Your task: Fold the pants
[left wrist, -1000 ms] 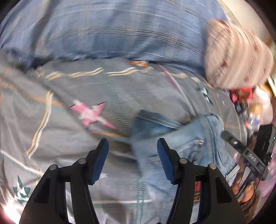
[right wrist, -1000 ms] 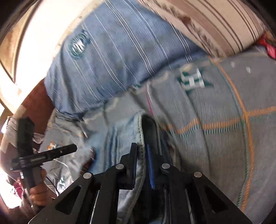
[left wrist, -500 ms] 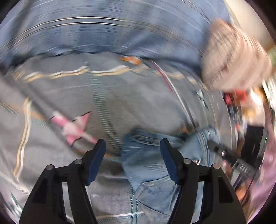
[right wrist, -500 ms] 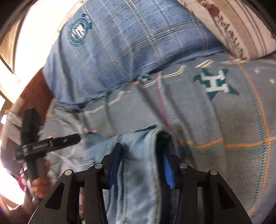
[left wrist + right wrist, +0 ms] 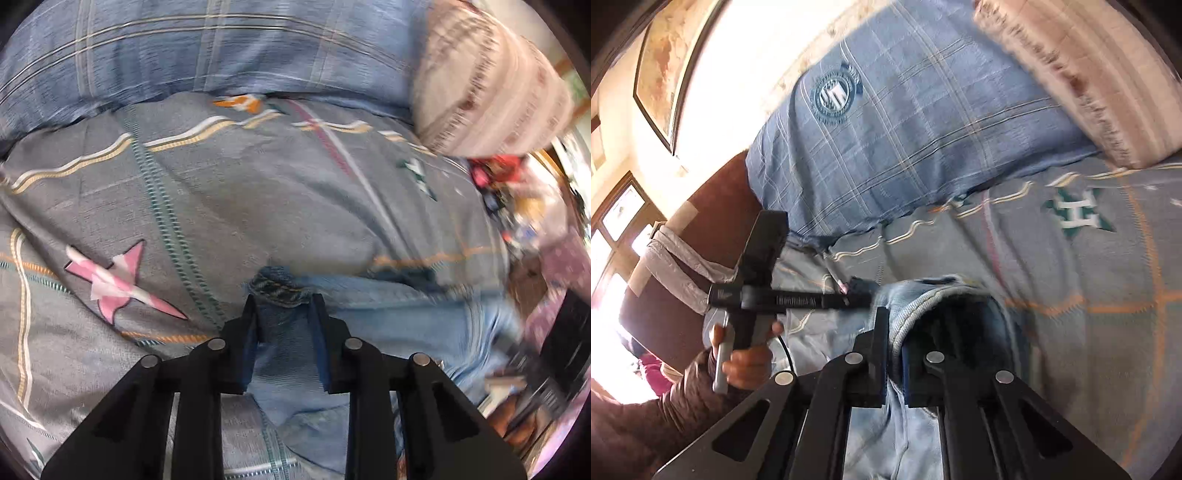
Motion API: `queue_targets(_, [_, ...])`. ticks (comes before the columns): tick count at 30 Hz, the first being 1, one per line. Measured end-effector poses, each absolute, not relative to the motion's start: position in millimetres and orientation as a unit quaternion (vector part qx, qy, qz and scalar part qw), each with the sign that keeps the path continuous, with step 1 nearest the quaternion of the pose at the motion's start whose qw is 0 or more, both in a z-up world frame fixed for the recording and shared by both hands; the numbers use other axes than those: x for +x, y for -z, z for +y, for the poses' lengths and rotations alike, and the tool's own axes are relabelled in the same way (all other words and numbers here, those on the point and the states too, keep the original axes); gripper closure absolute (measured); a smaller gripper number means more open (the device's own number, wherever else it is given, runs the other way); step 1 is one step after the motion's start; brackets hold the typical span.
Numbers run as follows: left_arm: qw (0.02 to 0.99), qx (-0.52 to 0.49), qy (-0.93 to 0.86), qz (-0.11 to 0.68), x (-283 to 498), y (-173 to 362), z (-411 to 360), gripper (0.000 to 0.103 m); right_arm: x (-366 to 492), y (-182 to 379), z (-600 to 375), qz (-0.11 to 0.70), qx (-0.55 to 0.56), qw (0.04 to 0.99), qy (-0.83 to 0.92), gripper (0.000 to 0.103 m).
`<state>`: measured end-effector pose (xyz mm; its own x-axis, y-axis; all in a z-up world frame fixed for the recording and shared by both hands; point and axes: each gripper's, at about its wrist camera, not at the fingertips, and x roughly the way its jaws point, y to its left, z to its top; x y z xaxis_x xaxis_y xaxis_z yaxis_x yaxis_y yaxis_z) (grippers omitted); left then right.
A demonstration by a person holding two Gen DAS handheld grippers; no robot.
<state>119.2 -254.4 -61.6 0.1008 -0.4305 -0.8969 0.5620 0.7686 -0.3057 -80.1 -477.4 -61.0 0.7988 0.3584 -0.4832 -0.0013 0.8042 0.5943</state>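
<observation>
Denim fills the space ahead of both your tools: the pants (image 5: pixel 388 325) lie on the grey patterned bedspread (image 5: pixel 229 206), pale blue, with a thick stitched hem bunched at the tips of your left gripper (image 5: pixel 284 314). Its jaws have just been closing and now pinch that folded hem, the cloth bulging out beyond the fingertips and running back between the 2 blue pads. Left of those jaws a pink star is printed on the bedspread; beyond them lies a blue plaid pillow (image 5: pixel 221 55), and to the far right of them a striped beige pillow (image 5: pixel 491 85). Your right gripper (image 5: pixel 894 354) has also just been closing, and its jaws are clamped on an edge of the pants, a seamed rim curling up and over the right-hand pad where the cloth gapes dark. From this camera the left gripper shows to the left of these jaws, a black bar reaching the denim, held by your left hand (image 5: pixel 746 365) in a quilted brown sleeve (image 5: pixel 665 410). Beyond the right jaws sits the same blue pillow with a round crest, and off to their right a green star with an H on the bedspread.
</observation>
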Motion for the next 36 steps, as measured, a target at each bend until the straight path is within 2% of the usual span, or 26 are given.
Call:
queue_targets(4, [0.731, 0.035, 0.286, 0.619, 147, 91, -261, 0.079, -83, 124, -493, 0.366, 0.337, 0.866, -0.054, 0.099])
queue_targets(7, [0.745, 0.029, 0.287, 0.601, 139, 75, -254, 0.08, -78, 129, -496, 0.361, 0.348, 0.864, -0.049, 0.098])
queue_targets(9, [0.753, 0.012, 0.293, 0.589, 130, 57, -237, 0.077, -78, 123, -497, 0.355, 0.352, 0.864, -0.055, 0.092])
queue_targets(10, [0.752, 0.003, 0.295, 0.59, 124, 50, -226, 0.068, -82, 119, -499, 0.35, 0.355, 0.865, -0.054, 0.088])
queue_targets(11, [0.749, -0.01, 0.306, 0.588, 114, 44, -214, 0.053, -87, 117, -503, 0.345, 0.368, 0.862, -0.049, 0.083])
queue_targets(12, [0.747, -0.015, 0.312, 0.587, 103, 40, -206, 0.047, -93, 115, -507, 0.342, 0.382, 0.857, -0.053, 0.071])
queue_targets(13, [0.744, -0.01, 0.321, 0.586, 86, 37, -198, 0.045, -103, 113, -512, 0.333, 0.401, 0.852, -0.059, 0.056])
queue_targets(14, [0.739, -0.003, 0.334, 0.585, 70, 36, -194, 0.045, -111, 111, -512, 0.327, 0.407, 0.851, -0.061, 0.049])
queue_targets(15, [0.735, 0.006, 0.341, 0.587, 63, 36, -202, 0.045, -123, 109, -511, 0.321, 0.414, 0.849, -0.065, 0.037])
queue_targets(16, [0.732, 0.021, 0.346, 0.586, 48, 37, -202, 0.045, -132, 108, -510, 0.317, 0.422, 0.846, -0.072, 0.034])
queue_targets(21, [0.715, 0.048, 0.343, 0.607, 4, 61, -210, 0.044, -156, 119, -485, 0.344, 0.441, 0.822, -0.107, 0.034])
queue_targets(23, [0.715, 0.053, 0.337, 0.611, -3, 64, -214, 0.05, -157, 119, -467, 0.366, 0.407, 0.829, -0.115, 0.08])
queue_targets(26, [0.714, 0.052, 0.342, 0.609, -17, 68, -221, 0.051, -173, 94, -453, 0.347, 0.336, 0.871, -0.093, 0.081])
queue_targets(28, [0.717, 0.076, 0.341, 0.603, -27, 79, -232, 0.047, -181, 87, -452, 0.341, 0.286, 0.894, -0.051, 0.081])
queue_targets(29, [0.722, 0.084, 0.333, 0.601, -30, 85, -236, 0.039, -180, 95, -453, 0.355, 0.258, 0.898, -0.024, 0.081])
queue_targets(30, [0.723, 0.088, 0.334, 0.598, -32, 87, -238, 0.035, -175, 113, -456, 0.382, 0.25, 0.89, -0.009, 0.081])
queue_targets(31, [0.723, 0.087, 0.336, 0.597, -33, 88, -238, 0.035, -171, 132, -459, 0.403, 0.259, 0.878, -0.002, 0.08])
queue_targets(33, [0.721, 0.078, 0.334, 0.602, -30, 83, -230, 0.035, -172, 145, -464, 0.395, 0.284, 0.874, 0.0, 0.079])
queue_targets(36, [0.725, 0.053, 0.342, 0.595, -26, 70, -210, 0.036, -183, 127, -475, 0.359, 0.32, 0.876, -0.018, 0.06])
